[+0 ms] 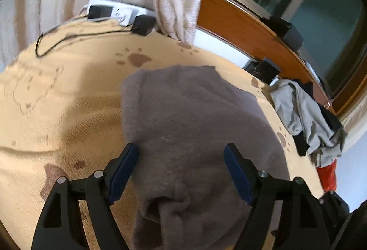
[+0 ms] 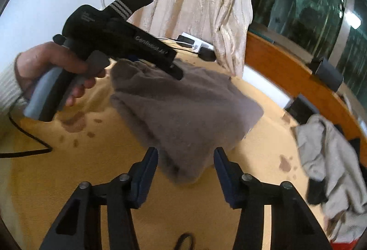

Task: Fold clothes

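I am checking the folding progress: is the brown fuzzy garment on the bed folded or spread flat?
Folded. The brown garment lies as a compact, thick bundle with doubled edges on the tan blanket, not spread out.

surface: a flat top covered by a tan cloth [image 1: 75, 98] printed with brown paw marks and a faint outline drawing.
middle: a grey-brown fuzzy garment [image 1: 183, 126] lies folded on the cloth, one thick corner bunched at the near edge.
far edge: a white power strip [image 1: 119, 12] with a black plug [image 1: 144, 25]; a thin black cable [image 1: 68, 37] loops from it over the cloth.
right edge: a rumpled heap of clothes [image 1: 307, 121], light grey over black, with an orange-red piece at its near end.
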The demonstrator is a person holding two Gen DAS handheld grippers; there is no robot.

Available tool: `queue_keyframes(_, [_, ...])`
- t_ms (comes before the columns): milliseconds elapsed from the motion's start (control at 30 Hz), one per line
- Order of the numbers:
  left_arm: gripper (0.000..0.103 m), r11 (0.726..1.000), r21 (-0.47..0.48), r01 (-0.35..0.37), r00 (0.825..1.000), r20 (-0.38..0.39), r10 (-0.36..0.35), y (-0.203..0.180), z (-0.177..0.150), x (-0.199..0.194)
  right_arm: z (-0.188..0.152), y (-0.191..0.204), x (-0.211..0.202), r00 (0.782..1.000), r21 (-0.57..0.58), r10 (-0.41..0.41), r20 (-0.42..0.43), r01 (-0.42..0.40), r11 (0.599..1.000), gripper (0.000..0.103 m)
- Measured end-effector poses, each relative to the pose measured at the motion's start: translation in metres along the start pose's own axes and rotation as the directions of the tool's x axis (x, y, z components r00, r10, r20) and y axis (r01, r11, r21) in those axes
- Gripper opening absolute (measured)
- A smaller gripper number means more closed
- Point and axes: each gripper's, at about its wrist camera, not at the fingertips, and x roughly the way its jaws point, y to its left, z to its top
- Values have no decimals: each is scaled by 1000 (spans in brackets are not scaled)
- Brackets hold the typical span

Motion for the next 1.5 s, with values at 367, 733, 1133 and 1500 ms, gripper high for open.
queue_keyframes(367, [84,995,-103,8,1000,-16,-10,22,-14,-10,-20,-8,11,990,-10,74,-122,-75,997,17])
queue_keyframes(733, [84,999,-26,-21,1000,11,21,13,-40,-46,13,-66,-8,963,324,265,48,-266,908,17])
queue_keyframes(1133, [87,995,100,-20,995,102,10,-21,11,-40,35,-32,70,939,271,328,-104,-291,918,24])
queue_keyframes(1500, [98,980,128,-151,988,-20,155,6,-6,6,4,-36,55,927,263,361,-104,-325,909,24])
